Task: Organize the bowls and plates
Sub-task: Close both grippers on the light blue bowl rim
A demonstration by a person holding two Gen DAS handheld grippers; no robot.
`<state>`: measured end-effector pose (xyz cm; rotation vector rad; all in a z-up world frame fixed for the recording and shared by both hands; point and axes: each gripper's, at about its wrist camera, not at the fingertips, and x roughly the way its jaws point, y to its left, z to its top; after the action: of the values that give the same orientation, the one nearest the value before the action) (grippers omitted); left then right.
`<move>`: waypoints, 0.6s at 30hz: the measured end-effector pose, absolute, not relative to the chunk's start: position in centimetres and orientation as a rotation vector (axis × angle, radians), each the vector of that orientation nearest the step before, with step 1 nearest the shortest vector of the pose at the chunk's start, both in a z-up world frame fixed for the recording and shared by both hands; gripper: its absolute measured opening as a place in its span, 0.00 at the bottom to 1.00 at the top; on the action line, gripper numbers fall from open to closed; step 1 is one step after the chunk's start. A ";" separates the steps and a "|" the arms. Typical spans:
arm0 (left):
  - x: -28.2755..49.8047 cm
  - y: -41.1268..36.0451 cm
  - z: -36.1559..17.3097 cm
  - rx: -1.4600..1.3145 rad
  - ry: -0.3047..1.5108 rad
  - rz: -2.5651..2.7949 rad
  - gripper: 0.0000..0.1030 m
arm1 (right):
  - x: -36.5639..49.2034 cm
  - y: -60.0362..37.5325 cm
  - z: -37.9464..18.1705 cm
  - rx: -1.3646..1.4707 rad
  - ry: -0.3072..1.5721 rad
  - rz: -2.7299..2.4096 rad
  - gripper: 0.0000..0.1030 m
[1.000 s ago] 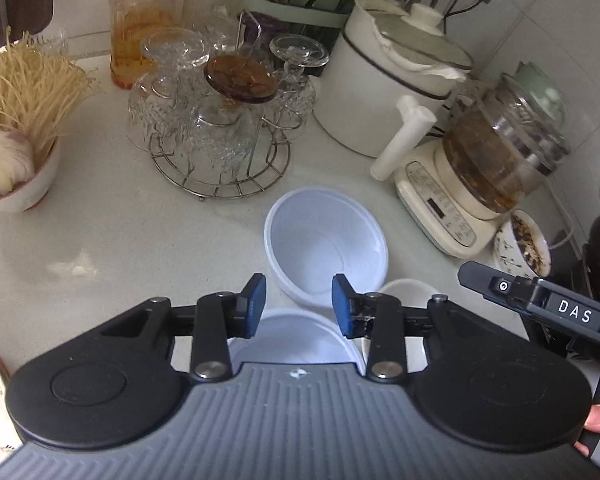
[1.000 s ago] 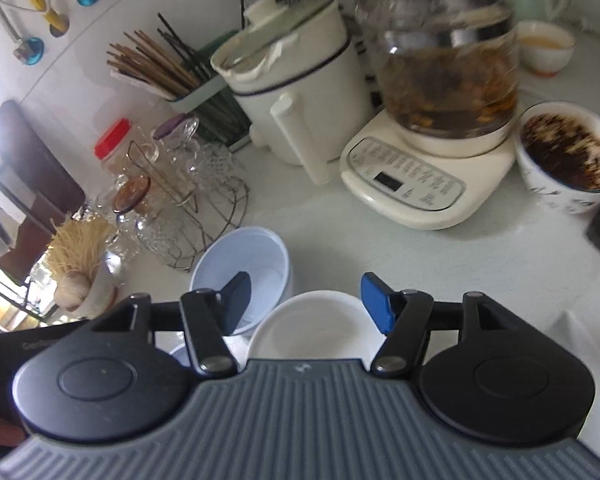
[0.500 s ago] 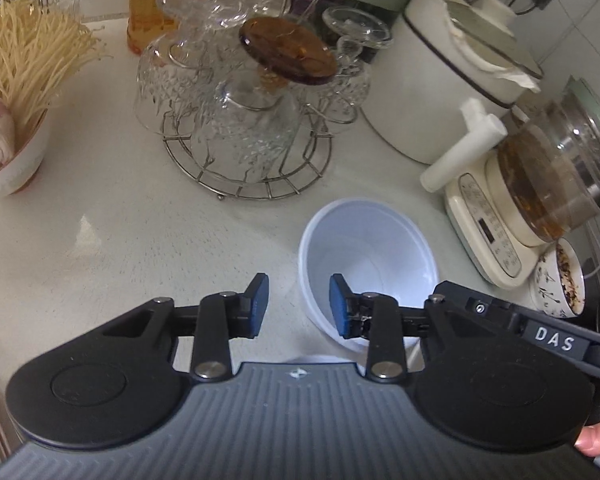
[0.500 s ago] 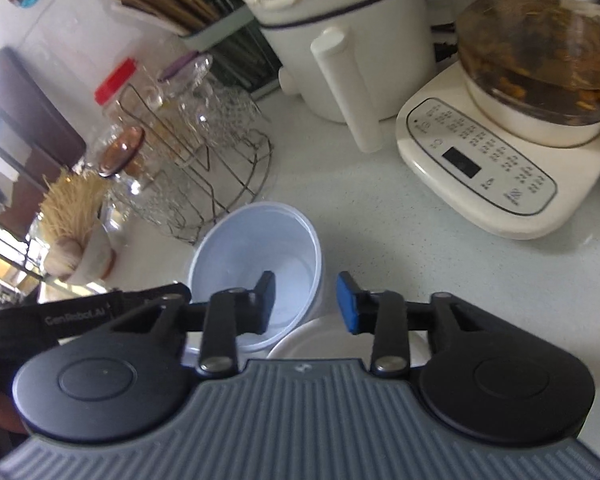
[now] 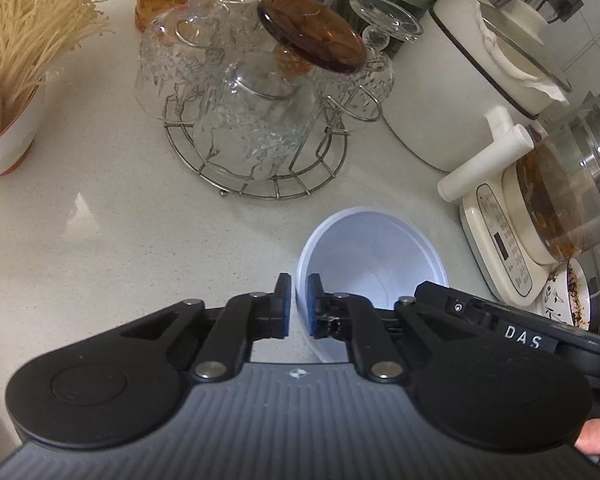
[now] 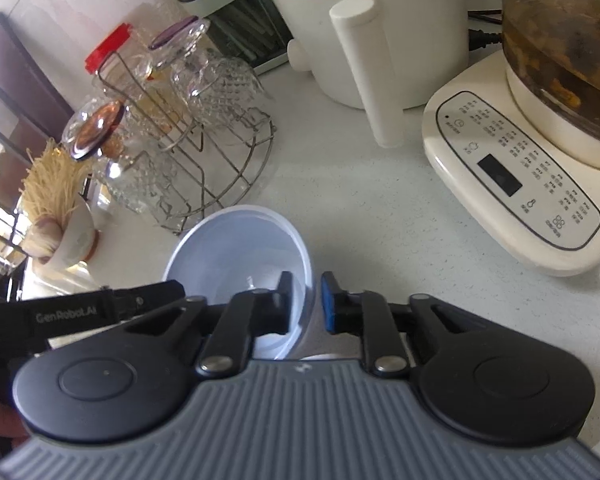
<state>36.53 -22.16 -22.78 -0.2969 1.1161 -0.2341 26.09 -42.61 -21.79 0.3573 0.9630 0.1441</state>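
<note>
A pale blue-white plastic bowl stands on the speckled counter, also in the right wrist view. My left gripper is shut on the bowl's left rim, one finger outside and one inside. My right gripper is shut on the bowl's right rim in the same way. The edge of a second white bowl peeks out below the right gripper. The right gripper's body shows across the bowl in the left wrist view.
A wire rack of upturned glasses stands behind the bowl. A white cooker pot, a glass kettle on its base, a patterned bowl of dregs and a bowl of noodles ring the area.
Both grippers moved forward and down to the blue-white bowl and closed on opposite sides of its rim. The other white bowls have slipped out of view beneath them.
</note>
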 end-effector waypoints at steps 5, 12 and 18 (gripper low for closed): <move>36.0 -22.0 -21.9 -0.290 1.100 -0.220 0.07 | 25.9 -42.4 -21.4 0.353 0.946 0.170 0.11; 35.1 -21.5 -19.5 -0.284 1.065 -0.221 0.07 | 25.4 -42.4 -19.6 0.366 0.903 0.200 0.11; 34.0 -20.8 -17.1 -0.271 1.025 -0.228 0.08 | 24.2 -41.9 -17.7 0.369 0.865 0.216 0.11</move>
<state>33.98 -20.76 -17.07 -0.2712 1.0248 -0.2285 24.22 -41.94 -17.71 0.3695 0.8652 0.2161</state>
